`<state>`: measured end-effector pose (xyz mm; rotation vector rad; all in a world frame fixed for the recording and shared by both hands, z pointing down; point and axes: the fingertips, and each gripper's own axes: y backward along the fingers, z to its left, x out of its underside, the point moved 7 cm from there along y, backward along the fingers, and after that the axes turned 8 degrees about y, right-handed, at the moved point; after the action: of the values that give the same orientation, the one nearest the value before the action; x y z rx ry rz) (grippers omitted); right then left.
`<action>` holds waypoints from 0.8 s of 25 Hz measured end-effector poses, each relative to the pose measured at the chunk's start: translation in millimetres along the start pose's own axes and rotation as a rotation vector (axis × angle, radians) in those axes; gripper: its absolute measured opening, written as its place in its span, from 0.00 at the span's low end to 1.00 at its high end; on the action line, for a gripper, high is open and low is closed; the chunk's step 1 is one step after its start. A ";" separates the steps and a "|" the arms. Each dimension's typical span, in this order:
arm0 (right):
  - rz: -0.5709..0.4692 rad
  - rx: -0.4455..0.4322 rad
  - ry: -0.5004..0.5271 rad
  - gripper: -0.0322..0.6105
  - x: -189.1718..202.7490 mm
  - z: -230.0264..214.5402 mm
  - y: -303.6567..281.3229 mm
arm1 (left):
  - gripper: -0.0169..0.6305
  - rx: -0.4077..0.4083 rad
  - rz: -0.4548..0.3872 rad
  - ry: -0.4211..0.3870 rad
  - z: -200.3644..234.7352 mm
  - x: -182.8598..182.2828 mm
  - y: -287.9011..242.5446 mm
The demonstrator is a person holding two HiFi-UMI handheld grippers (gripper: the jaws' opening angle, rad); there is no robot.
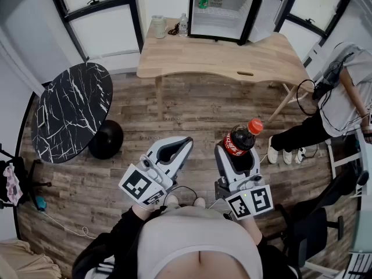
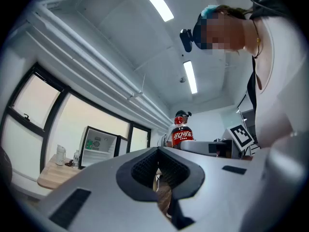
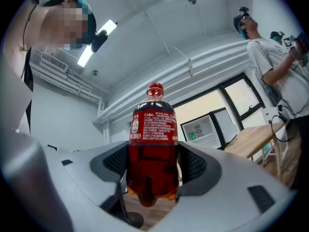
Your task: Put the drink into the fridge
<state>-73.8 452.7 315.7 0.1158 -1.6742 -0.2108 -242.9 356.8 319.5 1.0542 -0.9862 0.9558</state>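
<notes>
The right claw (image 1: 238, 153) is clamped on the bottle (image 1: 241, 138). In the right gripper view both pads press on the sides of the dark lower body, with the red label and red cap standing up above the jaws. The bottle (image 3: 153, 144) is upright, tipped a little away from the person, and is held over the wood floor (image 1: 174, 106), well short of the desk (image 1: 232, 60) on its near side.

The left claw (image 1: 176, 146) is closed and holds nothing. In the left gripper view its tips meet, and only a small hollow between the pads shows the floor. It also hangs well short of the desk, further toward the desk's left end than the bottle.

The fridge (image 1: 221, 10) stands at the back of the desk, toward its right end. Its door (image 1: 264, 16) is swung open to the right. A green can (image 1: 203, 2) sits on the top shelf, and the white shelves below look bare. A jar (image 1: 158, 26) and a small clear water bottle (image 1: 183, 24) stand at the desk's back left corner, with the water bottle just beside the fridge.

A round black marble table (image 1: 72, 109) stands off the desk's left end, closer to the person. Another person (image 1: 349, 92) sits past the desk's right end.
</notes>
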 end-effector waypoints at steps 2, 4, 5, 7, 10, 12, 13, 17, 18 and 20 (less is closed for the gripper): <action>-0.005 -0.002 -0.005 0.54 -1.0 1.1 1.1 | 0.04 0.002 0.001 0.000 -1.7 -0.3 0.5; -0.006 -0.003 -0.008 0.54 -1.2 2.3 1.5 | 0.04 0.002 0.001 0.002 -2.3 -0.3 1.3; -0.005 -0.002 -0.009 0.54 -0.7 3.1 1.4 | 0.04 0.002 0.001 0.004 -1.9 0.0 1.8; -0.001 0.001 -0.013 0.54 1.7 5.4 0.7 | 0.04 0.002 0.003 0.009 0.0 1.1 3.7; 0.002 0.002 -0.015 0.54 5.3 10.5 -0.3 | 0.04 0.004 0.008 0.016 3.0 3.5 8.7; 0.008 -0.001 -0.005 0.54 5.8 12.3 -0.8 | 0.04 0.002 0.008 0.021 4.2 4.0 11.1; 0.015 -0.004 0.000 0.54 6.1 12.5 -1.2 | 0.04 0.001 0.007 0.023 4.5 3.8 11.6; 0.030 0.002 -0.001 0.54 8.8 16.9 -4.4 | 0.04 0.004 0.005 0.020 7.7 -0.1 15.7; 0.028 0.005 -0.005 0.54 9.4 19.2 -5.2 | 0.04 0.005 0.005 0.018 9.0 -1.1 18.0; 0.024 0.013 -0.005 0.54 10.3 24.4 -7.0 | 0.04 0.006 0.004 0.015 12.1 -2.5 23.9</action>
<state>-99.5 445.5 321.8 0.1045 -1.6813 -0.1823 -268.3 350.0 325.1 1.0489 -0.9739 0.9697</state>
